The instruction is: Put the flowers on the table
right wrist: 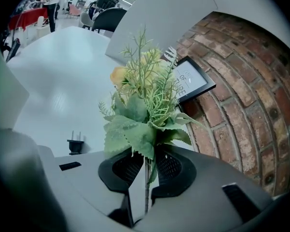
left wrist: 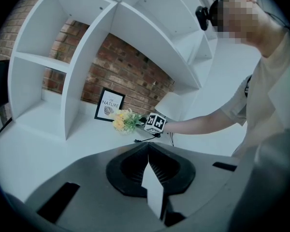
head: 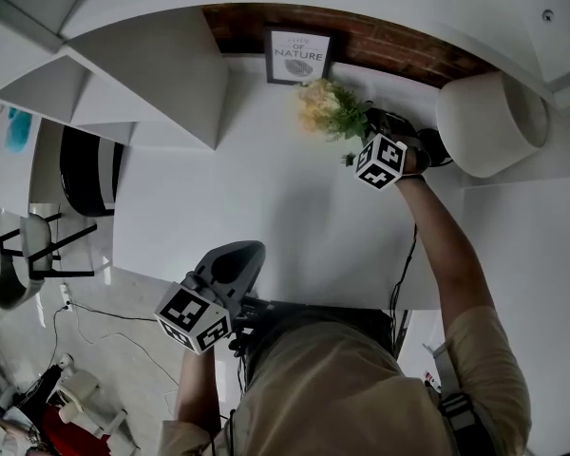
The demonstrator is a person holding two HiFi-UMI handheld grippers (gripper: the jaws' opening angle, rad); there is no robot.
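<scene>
A bunch of yellow flowers with green leaves is held over the far side of the white table, just in front of a framed picture. My right gripper is shut on the thin stem. In the right gripper view the flowers stand up from the right gripper, the stem pinched between the black pads. My left gripper hangs at the table's near edge. Its jaws meet at the tips with nothing between them. From there the flowers show far off.
The framed "NATURE" print leans on the brick wall behind the flowers. A black plug with its cord lies on the table by the right gripper. White shelving stands at the left, a white lampshade at the right.
</scene>
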